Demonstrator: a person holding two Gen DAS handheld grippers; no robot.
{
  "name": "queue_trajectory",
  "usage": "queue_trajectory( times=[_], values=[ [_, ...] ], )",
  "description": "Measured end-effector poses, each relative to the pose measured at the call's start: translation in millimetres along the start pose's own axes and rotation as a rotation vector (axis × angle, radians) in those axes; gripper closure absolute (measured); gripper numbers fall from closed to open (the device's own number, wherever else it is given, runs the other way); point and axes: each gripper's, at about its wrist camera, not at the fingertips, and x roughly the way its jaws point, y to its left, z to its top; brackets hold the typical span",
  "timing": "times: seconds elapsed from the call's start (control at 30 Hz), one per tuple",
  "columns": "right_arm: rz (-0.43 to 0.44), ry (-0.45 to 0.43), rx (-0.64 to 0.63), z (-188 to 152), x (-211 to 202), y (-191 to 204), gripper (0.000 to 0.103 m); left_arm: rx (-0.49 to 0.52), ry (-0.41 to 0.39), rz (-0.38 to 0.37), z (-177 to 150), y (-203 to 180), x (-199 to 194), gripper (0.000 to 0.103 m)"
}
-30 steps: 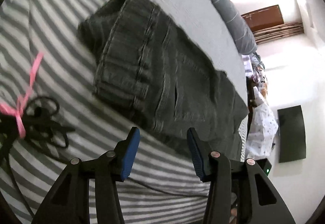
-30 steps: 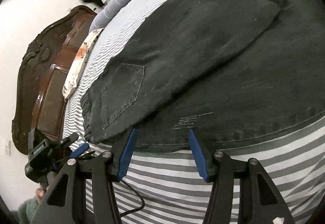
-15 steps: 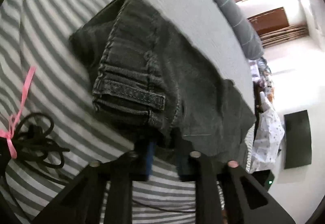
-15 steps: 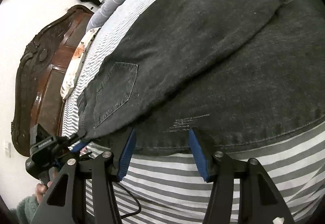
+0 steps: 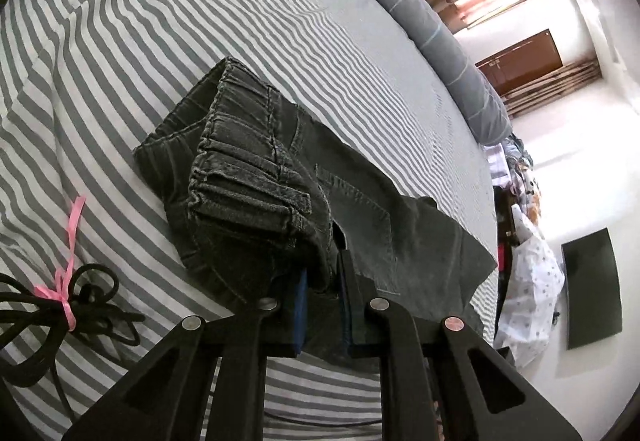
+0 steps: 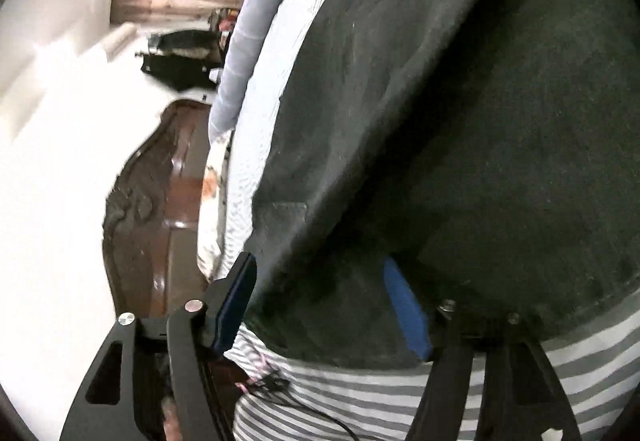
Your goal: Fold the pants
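left gripper (image 5: pixel 323 305) clamped on pants (image 5: pixel 280 177) waistband | right gripper (image 6: pixel 324 301) opening around hem, no grip | risk: hem slips, fold skews

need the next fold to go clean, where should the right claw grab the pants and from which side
Take the near edge of the pants, from the bed's near side, level with the striped sheet. That edge lies flat and exposed between the right claw, whose jaws are opening. The left claw already pinches the waistband end.
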Motion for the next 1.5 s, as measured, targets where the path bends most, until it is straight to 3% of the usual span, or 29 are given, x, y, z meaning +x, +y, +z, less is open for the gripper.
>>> queue_trajectory(
  times=[0.17,0.23,0.33,0.47,0.6,0.77,0.83,1.03,1.27,1.37,1.5],
  values=[
    [0.015,0.023,-0.032,-4.1,26.5,5.4,0.039,0.009,-0.014,0.007,2.0,-9.0,-0.8,0.089],
    [-0.003,-0.008,-0.057,4.0,30.5,10.2,0.044,0.017,-0.021,0.013,4.1,-12.9,-2.0,0.089],
    [-0.025,-0.068,-0.060,33.6,20.9,7.6,0.052,0.017,-0.025,0.015,6.5,-12.3,-4.2,0.089],
    [-0.095,-0.206,-0.034,88.0,-18.1,-11.4,0.053,0.013,-0.036,0.023,10.7,-11.8,-4.7,0.089],
    [-0.127,-0.290,-0.006,125.1,-57.2,-28.2,0.064,0.005,-0.038,0.034,13.7,-10.0,-2.5,0.089],
    [-0.157,-0.316,-0.001,143.9,-86.1,-39.4,0.088,0.010,-0.031,0.065,15.5,-10.8,6.5,0.089],
    [-0.184,-0.305,0.001,145.1,-88.5,-39.3,0.094,0.026,-0.026,0.079,15.2,-12.7,10.7,0.089],
    [-0.315,-0.295,-0.065,134.8,-101.9,-15.4,0.098,0.138,-0.009,0.111,26.1,-25.2,19.7,0.089],
    [-0.389,-0.299,-0.127,97.6,-141.0,8.0,0.098,0.318,-0.058,0.030,55.0,-59.3,1.8,0.089],
    [-0.414,-0.280,-0.107,77.1,-145.3,0.7,0.098,0.371,-0.014,0.043,53.8,-50.9,3.8,0.089],
    [-0.447,-0.232,-0.066,56.5,-143.5,-28.5,0.098,0.278,0.113,0.123,43.7,-4.3,27.5,0.089]
  ],
)
